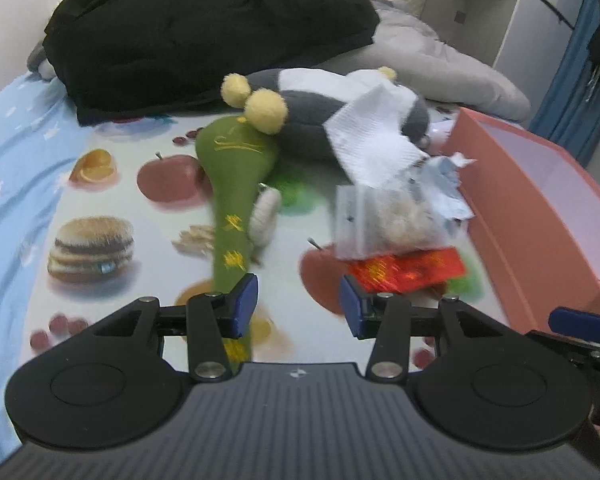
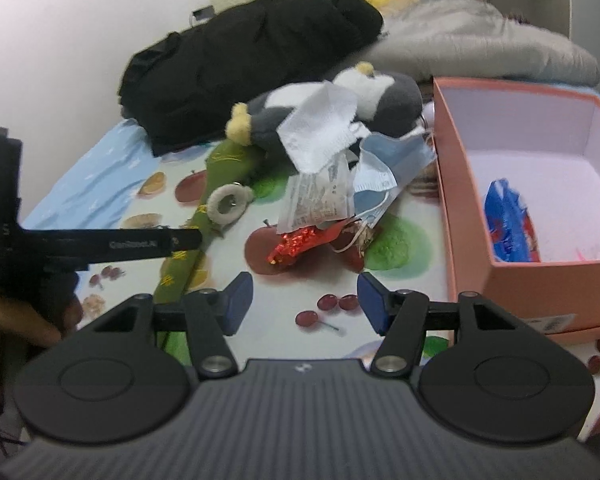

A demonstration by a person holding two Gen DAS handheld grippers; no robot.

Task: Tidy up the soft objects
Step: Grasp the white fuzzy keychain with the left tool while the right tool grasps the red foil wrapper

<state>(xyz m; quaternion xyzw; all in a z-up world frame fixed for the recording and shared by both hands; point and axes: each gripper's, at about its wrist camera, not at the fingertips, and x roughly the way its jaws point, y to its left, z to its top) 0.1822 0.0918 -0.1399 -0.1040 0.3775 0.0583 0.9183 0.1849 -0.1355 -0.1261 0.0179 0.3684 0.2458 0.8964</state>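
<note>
A long green plush (image 1: 232,200) lies on the fruit-print cloth (image 1: 112,208), with a white fuzzy ring (image 2: 228,204) on it. Behind it rests a grey-and-white plush toy (image 1: 308,120) with yellow pompoms. White tissue (image 1: 372,136), a blue face mask (image 2: 388,160), a clear packet (image 1: 388,220) and a red foil wrapper (image 1: 408,270) are piled beside the toy. My left gripper (image 1: 298,292) is open just short of the pile, its left finger over the green plush. My right gripper (image 2: 304,286) is open above the cloth, in front of the red wrapper.
An open salmon-pink box (image 2: 464,184) stands at the right, with a blue wrapper (image 2: 508,220) inside. A black jacket (image 1: 204,28) and a grey quilt (image 1: 440,60) lie at the back. A hand (image 2: 20,320) holds the left gripper at the left edge of the right wrist view.
</note>
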